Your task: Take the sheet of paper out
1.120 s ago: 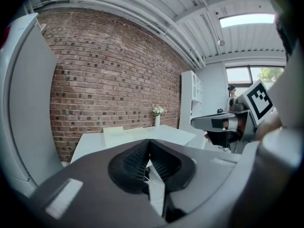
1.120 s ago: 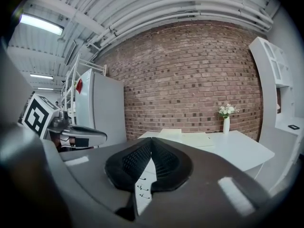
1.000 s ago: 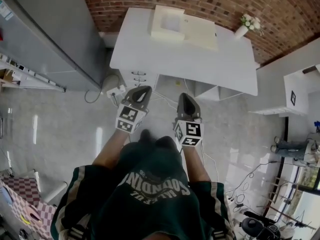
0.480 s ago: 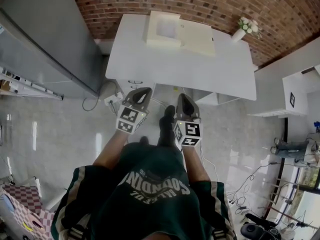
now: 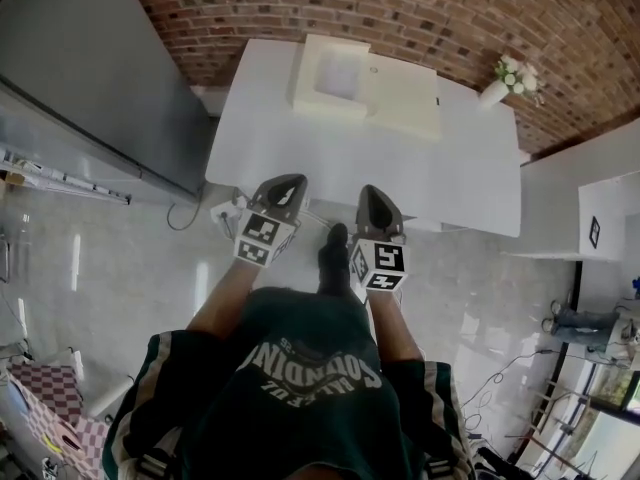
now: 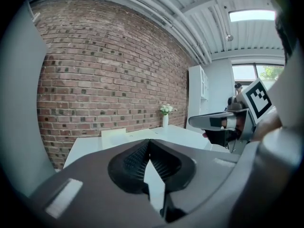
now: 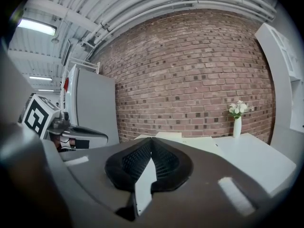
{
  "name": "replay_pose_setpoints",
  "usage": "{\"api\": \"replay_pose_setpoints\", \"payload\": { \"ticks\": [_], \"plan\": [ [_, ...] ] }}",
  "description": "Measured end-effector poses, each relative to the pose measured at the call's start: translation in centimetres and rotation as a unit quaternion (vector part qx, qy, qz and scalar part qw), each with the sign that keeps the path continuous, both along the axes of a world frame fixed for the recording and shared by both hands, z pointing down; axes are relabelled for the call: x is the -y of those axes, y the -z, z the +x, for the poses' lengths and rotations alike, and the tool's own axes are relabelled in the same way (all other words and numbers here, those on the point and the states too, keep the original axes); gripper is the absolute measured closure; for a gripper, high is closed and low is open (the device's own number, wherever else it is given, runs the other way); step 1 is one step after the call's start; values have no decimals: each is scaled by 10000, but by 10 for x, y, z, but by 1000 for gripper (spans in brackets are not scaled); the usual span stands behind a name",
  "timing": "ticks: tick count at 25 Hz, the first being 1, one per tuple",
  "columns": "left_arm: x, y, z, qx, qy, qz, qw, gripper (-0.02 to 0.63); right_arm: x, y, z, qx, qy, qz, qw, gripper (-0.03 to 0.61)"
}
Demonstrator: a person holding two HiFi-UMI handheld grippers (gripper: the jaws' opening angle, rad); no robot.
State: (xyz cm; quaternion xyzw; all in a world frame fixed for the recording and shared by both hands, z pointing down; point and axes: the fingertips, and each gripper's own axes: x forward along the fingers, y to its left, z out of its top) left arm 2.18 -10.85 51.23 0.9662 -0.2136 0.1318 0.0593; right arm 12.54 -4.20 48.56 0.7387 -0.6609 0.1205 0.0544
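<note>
Paper, not itself seen but judged to lie in the cream box (image 5: 365,86) on the table (image 5: 290,153), may be creased if met by the left gripper (image 5: 288,181) and right gripper (image 5: 370,194), both closed and empty.

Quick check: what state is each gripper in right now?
Left gripper: closed, fingers empty.
Right gripper: closed, fingers empty.

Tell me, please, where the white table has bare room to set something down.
The white table is bare across its near half, from the cream box to the near edge. A strip left of the box and the patch between box and vase of flowers are free too. Only the far edge is crowded.
</note>
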Motion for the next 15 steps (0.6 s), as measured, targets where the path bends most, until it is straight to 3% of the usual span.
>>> {"api": "replay_pose_setpoints", "payload": {
  "ticks": [15],
  "plan": [
    [112,6,102,144,690,-110,9975,603,133,6,112,215,685,-62,9974,594]
  ]
}}
